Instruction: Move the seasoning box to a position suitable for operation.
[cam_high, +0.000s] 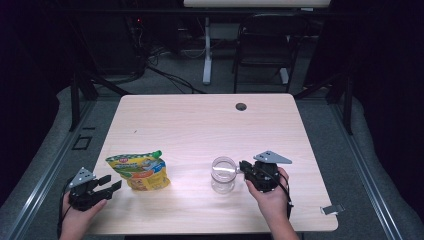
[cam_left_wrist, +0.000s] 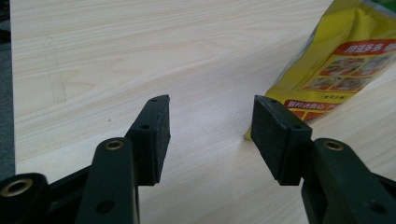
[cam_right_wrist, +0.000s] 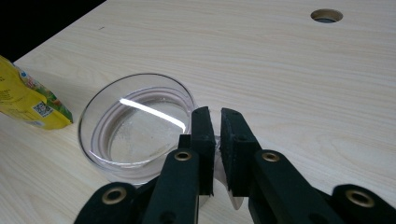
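Clear round glass jar (cam_high: 223, 174), upright, mid-front on pale woodgrain table (cam_high: 200, 125); rim pinched by right gripper (cam_right_wrist: 215, 122), jaws nearly closed. Glossy yellow pouch (cam_high: 140, 171), crinkled, left. Left gripper (cam_left_wrist: 210, 122) spread wide, empty, beside pouch.

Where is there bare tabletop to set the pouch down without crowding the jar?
The whole far half of the table is bare, from the cable hole down to the yellow pouch and the glass jar. The strip between pouch and jar is also free. It is crowded at the jar, where the right claw grips its rim; the open left claw sits beside the pouch.
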